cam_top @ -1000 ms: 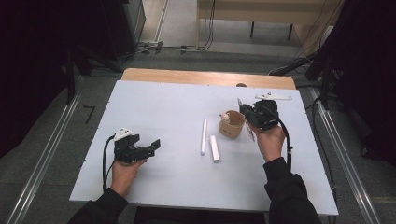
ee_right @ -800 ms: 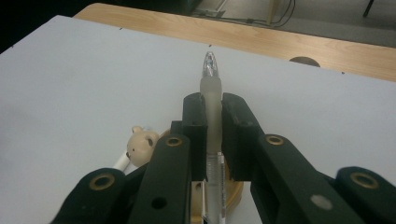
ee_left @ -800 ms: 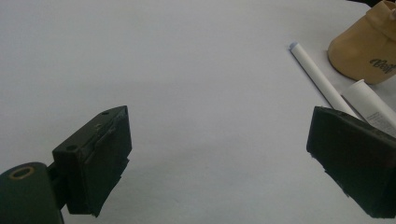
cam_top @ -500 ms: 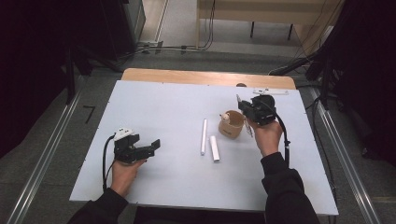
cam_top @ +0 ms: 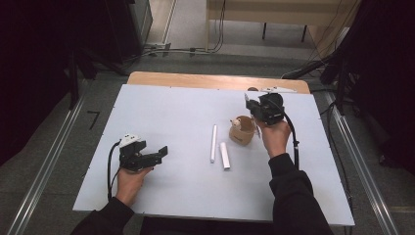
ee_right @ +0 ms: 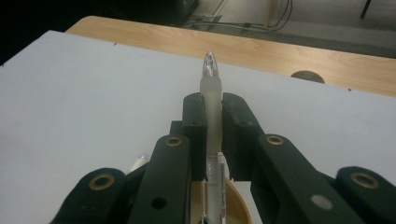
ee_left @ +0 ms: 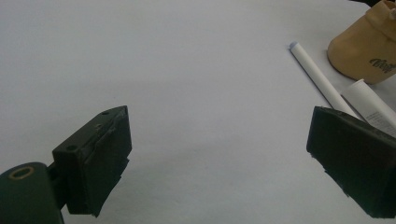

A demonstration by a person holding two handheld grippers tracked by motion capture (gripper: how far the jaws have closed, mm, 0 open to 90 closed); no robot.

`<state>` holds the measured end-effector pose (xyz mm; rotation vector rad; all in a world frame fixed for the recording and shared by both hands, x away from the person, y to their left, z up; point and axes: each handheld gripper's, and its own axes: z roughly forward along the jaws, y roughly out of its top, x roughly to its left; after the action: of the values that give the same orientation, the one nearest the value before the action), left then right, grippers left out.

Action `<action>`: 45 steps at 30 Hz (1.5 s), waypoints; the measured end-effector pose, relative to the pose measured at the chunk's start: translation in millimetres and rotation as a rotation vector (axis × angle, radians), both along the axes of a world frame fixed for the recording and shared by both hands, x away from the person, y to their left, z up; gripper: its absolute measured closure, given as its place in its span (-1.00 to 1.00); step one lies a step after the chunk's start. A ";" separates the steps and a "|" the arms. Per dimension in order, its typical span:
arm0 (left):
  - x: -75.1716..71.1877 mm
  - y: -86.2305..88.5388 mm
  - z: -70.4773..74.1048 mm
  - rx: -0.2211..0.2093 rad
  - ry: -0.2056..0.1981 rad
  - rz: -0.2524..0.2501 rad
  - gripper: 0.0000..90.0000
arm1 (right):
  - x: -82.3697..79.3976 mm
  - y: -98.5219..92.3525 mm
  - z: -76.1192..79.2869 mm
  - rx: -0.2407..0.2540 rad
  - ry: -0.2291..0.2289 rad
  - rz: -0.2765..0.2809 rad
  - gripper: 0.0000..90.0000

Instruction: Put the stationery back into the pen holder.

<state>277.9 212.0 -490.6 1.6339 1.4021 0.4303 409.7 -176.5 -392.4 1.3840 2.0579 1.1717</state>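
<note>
Right hand-held gripper (ee_right: 212, 116) clamping clear pen (ee_right: 211, 88), tan pouch (ee_left: 366, 51) lettering unreadable

The left hand-held gripper (cam_top: 159, 152) rests low with jaws wide apart; the right hand-held gripper (cam_top: 250, 102) is raised, jaws clamped.

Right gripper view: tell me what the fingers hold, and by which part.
The right gripper is shut on a clear pen, clamped around the frosted section just behind its tip. The left gripper holds nothing.
</note>
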 end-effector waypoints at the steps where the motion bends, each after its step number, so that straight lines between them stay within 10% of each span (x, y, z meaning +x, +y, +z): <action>1: 0.0 0.0 0.0 0.000 0.000 -0.001 -0.85 | 1.2 1.1 0.5 0.003 0.000 -0.002 0.75; 31: -0.2 1.8 0.5 -0.007 -0.001 0.001 -0.85 | 24.8 16.1 -11.4 0.034 -0.018 -0.017 0.70; 45: -0.4 2.1 0.7 -0.007 -0.002 0.004 -0.85 | 14.3 4.9 -13.9 0.056 -0.001 0.010 0.12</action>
<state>277.6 214.1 -489.9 1.6242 1.4046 0.4286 424.0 -171.6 -406.3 1.3989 2.0485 1.2426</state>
